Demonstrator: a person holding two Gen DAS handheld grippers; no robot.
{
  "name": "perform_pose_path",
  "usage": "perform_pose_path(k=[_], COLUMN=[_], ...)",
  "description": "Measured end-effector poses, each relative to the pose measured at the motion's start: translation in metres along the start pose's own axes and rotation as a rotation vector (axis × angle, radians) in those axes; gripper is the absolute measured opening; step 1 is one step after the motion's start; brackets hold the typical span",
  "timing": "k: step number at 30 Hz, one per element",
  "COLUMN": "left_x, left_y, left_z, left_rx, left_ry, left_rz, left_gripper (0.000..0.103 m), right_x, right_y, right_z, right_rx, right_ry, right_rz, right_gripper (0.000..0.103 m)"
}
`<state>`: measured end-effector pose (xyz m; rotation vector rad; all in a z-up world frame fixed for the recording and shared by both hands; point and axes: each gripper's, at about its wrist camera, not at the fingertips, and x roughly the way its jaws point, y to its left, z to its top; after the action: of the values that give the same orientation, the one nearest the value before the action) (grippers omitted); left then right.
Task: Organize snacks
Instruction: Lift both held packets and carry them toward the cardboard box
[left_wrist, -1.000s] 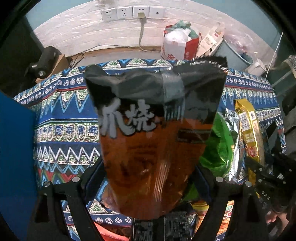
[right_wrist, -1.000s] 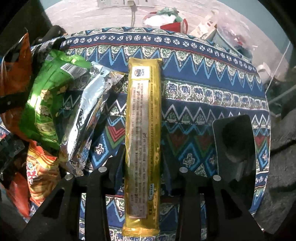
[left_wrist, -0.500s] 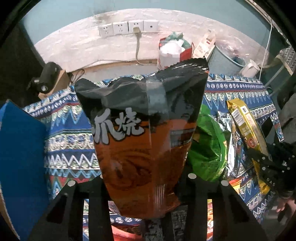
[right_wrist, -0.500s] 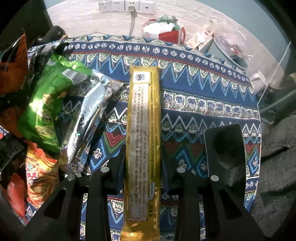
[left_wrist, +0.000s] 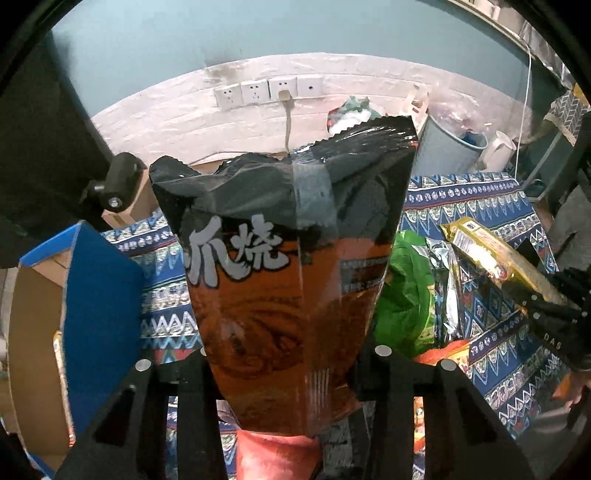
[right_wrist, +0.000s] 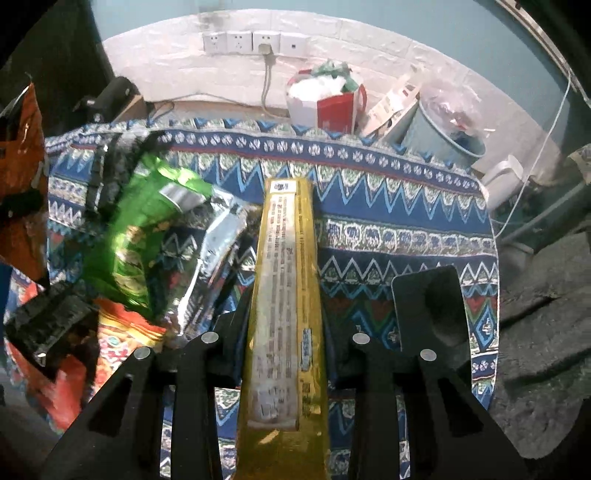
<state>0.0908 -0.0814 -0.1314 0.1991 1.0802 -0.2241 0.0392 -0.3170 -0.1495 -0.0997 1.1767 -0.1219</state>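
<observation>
A black and orange snack bag (left_wrist: 280, 258) with white characters stands upright, filling the middle of the left wrist view. My left gripper (left_wrist: 286, 362) is shut on its lower part and holds it above the patterned cloth (left_wrist: 480, 206). A long yellow packet (right_wrist: 288, 240) points away from me in the right wrist view. My right gripper (right_wrist: 284, 332) is shut on its near half, lifted off the cloth (right_wrist: 388, 221). The left wrist view also shows that packet (left_wrist: 491, 254) at the right edge.
A green bag (right_wrist: 136, 229), a silver foil bag (right_wrist: 218, 243) and an orange patterned bag (right_wrist: 122, 332) lie heaped left of the yellow packet. A black flat object (right_wrist: 428, 306) rests on the cloth's right. An open blue cardboard box (left_wrist: 96, 295) stands far left. Bins and a kettle line the wall.
The left gripper's fingers closed in on the black and orange bag. Both grippers then rose with their packs, and more of the wall and sockets came into view.
</observation>
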Motion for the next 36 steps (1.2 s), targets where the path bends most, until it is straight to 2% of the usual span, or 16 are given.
perform_pose_path(k=[5, 17, 22, 36], left_x=[-0.015, -0.052, -0.065, -0.098], left_y=[0.005, 0.020, 0.029, 0.064], left_z=[-0.002, -0.013, -0.019, -0.032], left_rx=[0.004, 0.012, 0.008, -0.019], left_ry=[-0.017, -0.066, -0.080, -0.142], left_rz=[0.011, 0.050, 0.065, 0.147], left_gripper=[0.042, 0.042, 0.042, 0.042], right_x=[-0.016, -0.043, -0.060, -0.103], right_y=[0.002, 0.009, 0.020, 0.073], right_z=[0.004, 0.006, 0.010, 0.030], right_rx=[0.007, 0.015, -0.009, -0.080], right_ry=[-0.041, -0.106, -0.147, -0.243], right_rz=[0.008, 0.021, 0.020, 0.094], right_gripper=[0.027, 0.027, 0.027, 0.027])
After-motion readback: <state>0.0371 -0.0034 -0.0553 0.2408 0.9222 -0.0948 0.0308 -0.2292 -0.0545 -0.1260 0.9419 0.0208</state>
